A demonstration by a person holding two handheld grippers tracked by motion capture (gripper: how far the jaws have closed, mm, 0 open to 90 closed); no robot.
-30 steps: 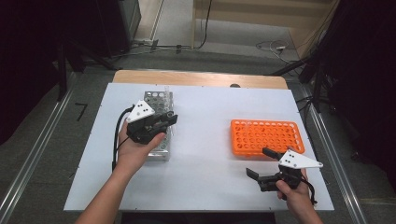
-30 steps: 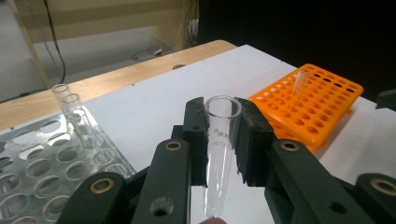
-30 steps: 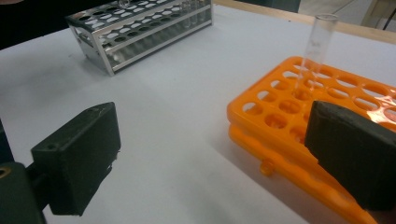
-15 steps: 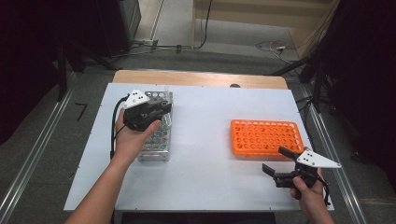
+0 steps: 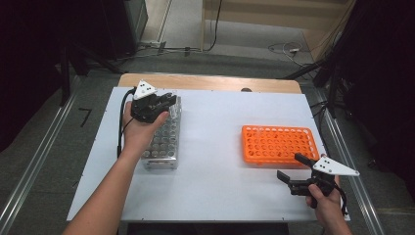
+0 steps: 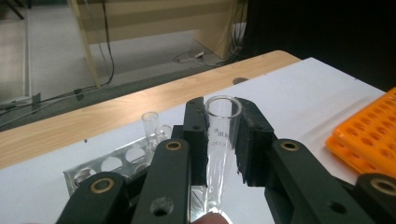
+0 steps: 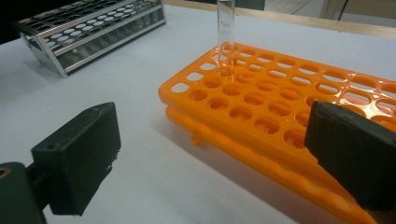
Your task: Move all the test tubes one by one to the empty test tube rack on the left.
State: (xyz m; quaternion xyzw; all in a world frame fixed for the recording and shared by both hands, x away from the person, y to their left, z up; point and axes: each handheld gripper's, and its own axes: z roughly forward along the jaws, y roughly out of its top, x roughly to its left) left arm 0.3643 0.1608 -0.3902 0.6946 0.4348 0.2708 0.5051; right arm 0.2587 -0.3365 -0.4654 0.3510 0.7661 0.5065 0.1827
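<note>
My left gripper (image 5: 164, 100) hovers over the far end of the metal tube rack (image 5: 164, 142), shut on a clear glass test tube (image 6: 217, 140). The tube stands upright between the pads (image 6: 195, 126), its open mouth above them. Another clear tube (image 6: 150, 124) stands in the metal rack (image 6: 116, 163) behind it. My right gripper (image 5: 289, 166) is open near the table's front right, just in front of the orange tube rack (image 5: 279, 144). Between the jaws of the right gripper (image 7: 215, 140) there is nothing. One clear tube (image 7: 225, 37) stands in the orange rack (image 7: 280, 107).
A white table top (image 5: 220, 122) carries both racks, with a wooden strip (image 5: 210, 82) along its far edge. The metal rack (image 7: 88, 32) lies far left in the right gripper view. A corner of the orange rack (image 6: 369, 140) shows at the right of the left gripper view.
My left hand has moved along the metal rack toward its far end. My right hand shifted right and nearer the front edge, then held still.
</note>
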